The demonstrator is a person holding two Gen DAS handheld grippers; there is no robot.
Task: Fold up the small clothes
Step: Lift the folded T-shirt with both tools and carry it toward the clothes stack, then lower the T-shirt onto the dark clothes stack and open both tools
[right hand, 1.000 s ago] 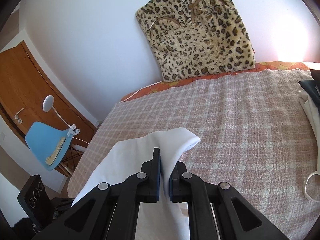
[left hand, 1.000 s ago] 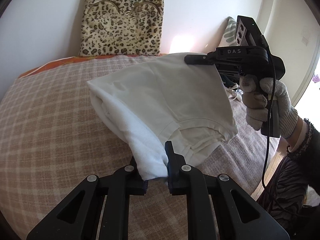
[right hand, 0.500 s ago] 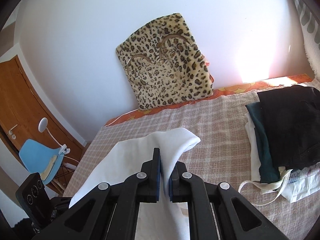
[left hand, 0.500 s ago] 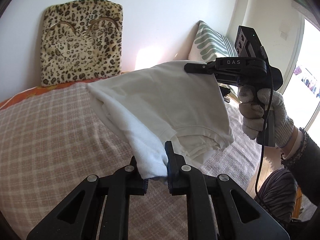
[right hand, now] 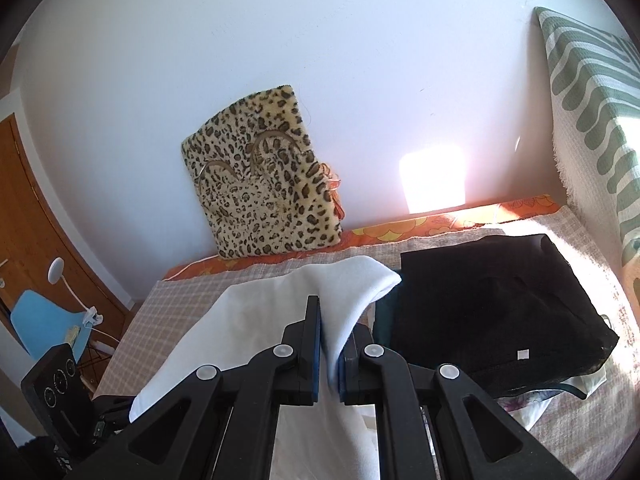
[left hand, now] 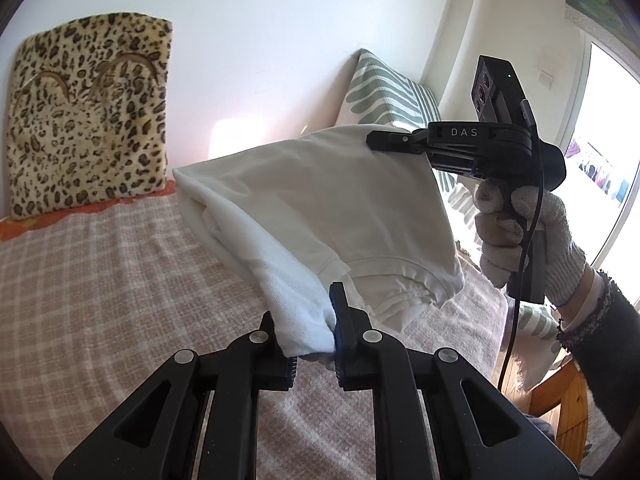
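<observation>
Evidently the white garment (left hand: 320, 208) is off the bed and hangs in the air between the two tools, each pinching one end, so that its folded layers keep together while it is carried. Nearest in the left wrist view, the left gripper (left hand: 314, 328) has its jaws pressed on a thick bunched corner of the cloth; the gap between them looks to be only the thickness of the folded layers. Further off in that view, the right gripper (left hand: 374, 141), held in a gloved hand (left hand: 520, 236), nips the opposite upper corner with its jaws all but together, the fabric there being thin. This corner is held higher, so the cloth slopes down towards the left gripper and a ribbed hem sags below the span. Below lies the checked bedcover (left hand: 120, 280), and no part of the garment appears to touch it. In the right wrist view a stack (right hand: 500, 304) of dark folded clothes lies just beyond the gripped corner, with paler items beneath it; in my judgement the garment is held folded because it is bound for that stack, and it should be laid flat before either grip is let go, lest the layers slip. Against the wall stand a leopard cushion (right hand: 260, 176) and, to the right, a striped pillow (right hand: 592, 92).
</observation>
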